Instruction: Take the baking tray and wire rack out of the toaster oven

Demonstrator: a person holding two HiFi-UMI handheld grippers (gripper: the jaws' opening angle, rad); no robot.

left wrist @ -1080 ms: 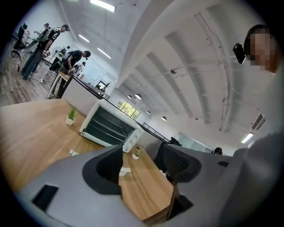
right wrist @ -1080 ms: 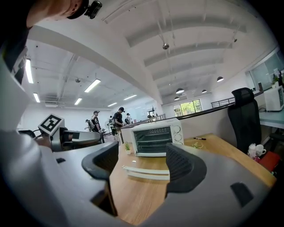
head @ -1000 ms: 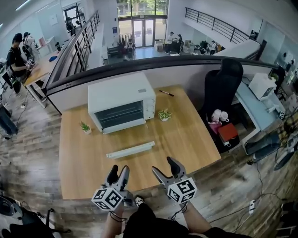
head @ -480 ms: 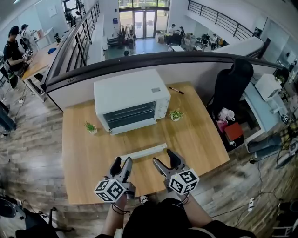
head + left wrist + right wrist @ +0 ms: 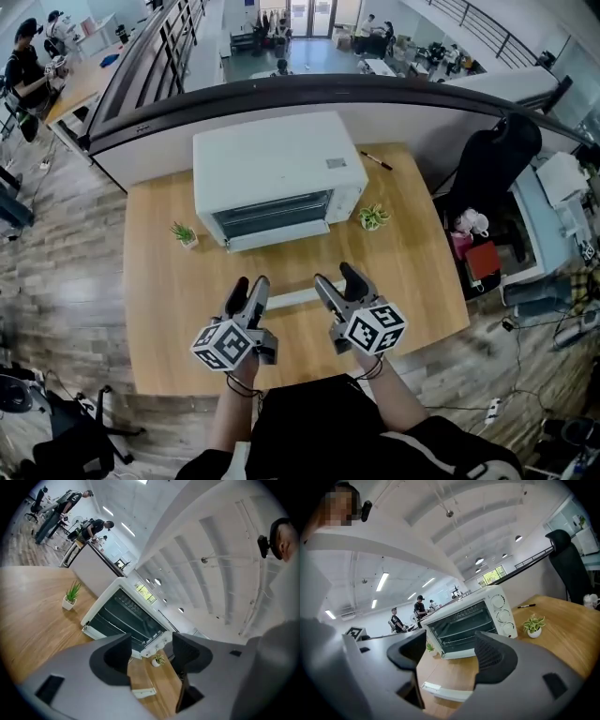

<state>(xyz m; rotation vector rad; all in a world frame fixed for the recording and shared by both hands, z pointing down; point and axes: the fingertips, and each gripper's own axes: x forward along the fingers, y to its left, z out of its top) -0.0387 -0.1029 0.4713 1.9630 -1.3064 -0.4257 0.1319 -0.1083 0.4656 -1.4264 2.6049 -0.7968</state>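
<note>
Both pairs of jaws stand apart with nothing between them. The left gripper (image 5: 248,286) and right gripper (image 5: 337,278) hover side by side over the near half of the table (image 5: 155,309). A white bar (image 5: 296,298) lies between them. Bare wood runs from it to the toaster oven (image 5: 277,173), whose door is closed. Since 0.5 s ago the grippers have come forward to flank the bar. Only the gripper views show the wire rack (image 5: 459,630) behind the glass; the baking tray cannot be made out.
</note>
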